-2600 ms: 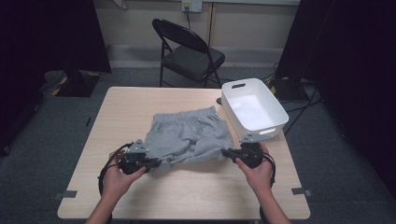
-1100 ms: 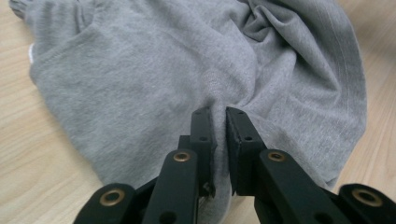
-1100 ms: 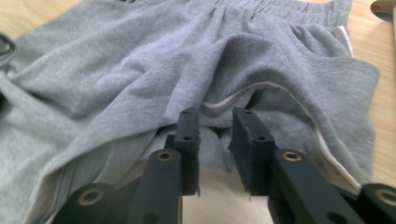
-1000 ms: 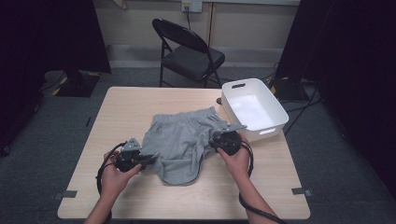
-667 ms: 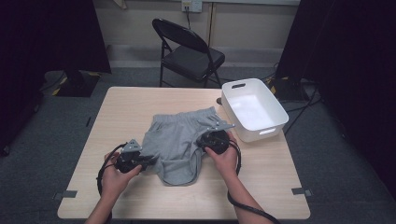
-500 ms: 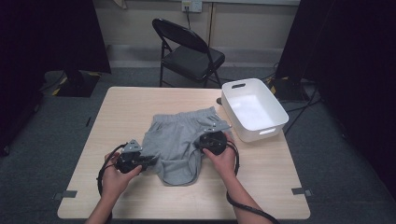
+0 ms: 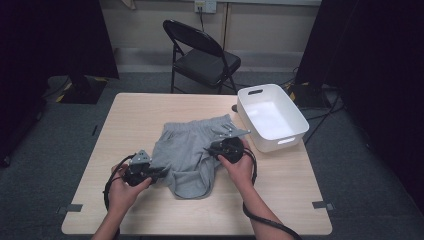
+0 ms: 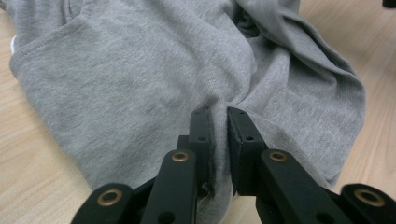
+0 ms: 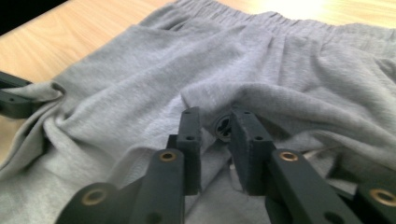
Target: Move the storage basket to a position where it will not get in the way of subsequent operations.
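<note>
Grey shorts (image 7: 187,150) lie in the middle of the wooden table (image 7: 145,110), waistband toward the far side. My left gripper (image 7: 159,173) is at the near left of the shorts, shut on a pinch of the cloth (image 8: 218,105). My right gripper (image 7: 212,148) sits over the right half of the shorts. Its jaws are nearly together on a raised fold of the grey fabric (image 9: 215,100), and a small round print (image 9: 223,127) shows between them. The near end of the shorts is bunched into a rounded fold (image 7: 192,187).
A white plastic bin (image 7: 272,117) stands on the table to the right of the shorts. A black folding chair (image 7: 202,55) stands beyond the far edge. Each gripper trails a black cable (image 7: 260,212) over the table's near side.
My right gripper has carried the right leg of the shorts from the near right toward the middle, folding it over. The left gripper has stayed put, holding the cloth.
</note>
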`<state>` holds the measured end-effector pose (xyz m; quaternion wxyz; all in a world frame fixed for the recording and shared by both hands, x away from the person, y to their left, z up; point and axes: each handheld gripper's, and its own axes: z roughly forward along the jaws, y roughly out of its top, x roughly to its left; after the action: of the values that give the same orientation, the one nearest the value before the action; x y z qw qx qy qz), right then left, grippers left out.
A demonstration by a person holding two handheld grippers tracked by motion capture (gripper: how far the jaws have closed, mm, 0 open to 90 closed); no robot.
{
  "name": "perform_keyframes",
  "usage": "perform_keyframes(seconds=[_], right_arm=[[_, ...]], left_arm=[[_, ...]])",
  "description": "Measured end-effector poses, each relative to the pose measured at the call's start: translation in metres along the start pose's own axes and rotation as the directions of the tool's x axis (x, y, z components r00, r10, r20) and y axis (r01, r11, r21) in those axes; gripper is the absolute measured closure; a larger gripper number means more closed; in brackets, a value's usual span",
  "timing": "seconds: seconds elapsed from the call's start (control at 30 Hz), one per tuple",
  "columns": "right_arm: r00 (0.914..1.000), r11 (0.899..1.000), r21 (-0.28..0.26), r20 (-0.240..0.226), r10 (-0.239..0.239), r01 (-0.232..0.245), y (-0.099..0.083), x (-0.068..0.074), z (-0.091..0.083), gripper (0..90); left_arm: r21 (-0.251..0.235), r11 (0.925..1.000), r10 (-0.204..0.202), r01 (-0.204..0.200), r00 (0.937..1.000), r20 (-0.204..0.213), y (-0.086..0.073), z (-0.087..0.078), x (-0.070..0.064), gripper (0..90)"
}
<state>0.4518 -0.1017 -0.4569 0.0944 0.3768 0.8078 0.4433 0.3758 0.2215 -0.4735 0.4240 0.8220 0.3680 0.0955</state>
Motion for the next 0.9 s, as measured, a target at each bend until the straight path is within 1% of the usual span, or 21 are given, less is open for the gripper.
perform_keyframes(seconds=[0.03,0.07,0.1,0.13,0.17,0.2,0.27,0.33,0.37,0.43,0.5,0.53,0.6,0.63,0.67,0.7,0.73,0.77,0.83,0.9], right_arm=[[0.9999,1.0,-0.007,-0.011,0.007,-0.007,-0.001,-0.001,-0.001,73.4],[1.0,1.0,-0.007,0.007,0.003,-0.003,-0.001,-0.002,-0.003,70.0],[0.9998,1.0,-0.012,0.019,0.002,-0.002,-0.002,-0.003,-0.005,69.5],[0.9996,1.0,-0.017,0.026,0.013,-0.012,-0.004,-0.004,-0.007,69.0],[0.9992,1.0,-0.023,0.038,0.016,-0.016,-0.006,-0.006,-0.009,70.2],[0.9988,1.0,-0.014,0.047,0.011,-0.01,-0.007,-0.006,-0.011,72.3],[0.9971,1.0,0.012,0.077,-0.003,0.002,-0.01,-0.008,-0.013,70.1],[0.996,1.0,0.021,0.087,-0.019,0.017,-0.013,-0.009,-0.011,68.3],[0.995,0.999,0.03,0.096,-0.028,0.025,-0.014,-0.009,-0.009,67.3],[0.9946,0.998,0.042,0.092,-0.048,0.044,-0.016,-0.008,-0.004,67.2],[0.9915,0.996,0.06,0.107,-0.074,0.068,-0.017,-0.006,0.004,63.4],[0.9904,0.993,0.078,0.103,-0.093,0.085,-0.017,-0.005,0.008,63.5],[0.9846,0.987,0.116,0.12,-0.128,0.114,-0.018,-0.002,0.017,62.2],[0.9824,0.984,0.125,0.121,-0.142,0.127,-0.019,-0.002,0.021,63.9],[0.9798,0.982,0.139,0.135,-0.148,0.129,-0.02,-0.002,0.023,67.9],[0.9796,0.986,0.124,0.151,-0.132,0.114,-0.021,-0.003,0.023,72.7],[0.9815,0.989,0.116,0.157,-0.109,0.091,-0.021,-0.004,0.023,75.6],[0.9856,0.991,0.113,0.144,-0.089,0.073,-0.021,-0.005,0.022,79.4],[0.9875,0.992,0.105,0.136,-0.079,0.065,-0.019,-0.006,0.018,85.0],[0.9903,0.993,0.102,0.122,-0.065,0.053,-0.018,-0.007,0.013,86.1]], left_arm=[[-0.001,1.0,-0.002,0.002,1.0,0.0,0.0,0.0,0.0,81.0],[-0.003,1.0,0.0,0.0,1.0,-0.001,0.0,-0.001,0.0,81.0],[-0.003,1.0,-0.001,0.001,1.0,0.002,0.0,-0.001,0.0,81.0],[-0.002,1.0,-0.001,0.001,1.0,0.001,0.0,-0.001,0.0,81.0],[-0.003,1.0,-0.001,0.001,1.0,0.0,0.0,-0.001,0.0,80.8],[-0.002,1.0,0.0,0.0,1.0,0.0,0.0,-0.001,0.0,80.7],[0.0,1.0,0.007,-0.007,1.0,-0.004,0.0,0.0,-0.001,80.4],[0.001,1.0,0.008,-0.008,1.0,0.0,0.0,0.001,-0.002,80.1],[0.002,1.0,0.007,-0.007,1.0,0.0,0.0,0.002,-0.003,79.9],[0.004,1.0,0.009,-0.009,1.0,0.001,0.0,0.003,-0.003,79.9],[0.008,0.9999,0.007,-0.007,1.0,0.005,0.0,0.003,-0.003,80.3],[0.008,1.0,0.006,-0.006,1.0,0.004,0.0,0.004,-0.002,80.3],[0.01,0.9999,0.004,-0.004,1.0,0.007,0.0,0.004,-0.002,80.4],[0.012,0.9999,0.001,-0.002,1.0,0.008,-0.001,0.005,-0.001,80.4],[0.013,0.9999,0.0,0.0,1.0,0.009,-0.001,0.005,-0.001,80.6],[0.012,0.9999,-0.002,0.002,1.0,0.009,-0.002,0.005,-0.001,80.7],[0.017,0.9999,0.0,0.0,1.0,0.01,-0.002,0.005,0.0,80.9],[0.018,0.9998,-0.003,0.003,1.0,0.008,-0.003,0.006,0.0,81.0],[0.022,0.9997,-0.004,0.003,1.0,0.007,-0.003,0.007,0.001,81.7],[0.026,0.9996,-0.006,0.006,1.0,0.005,-0.004,0.008,0.001,82.3]])
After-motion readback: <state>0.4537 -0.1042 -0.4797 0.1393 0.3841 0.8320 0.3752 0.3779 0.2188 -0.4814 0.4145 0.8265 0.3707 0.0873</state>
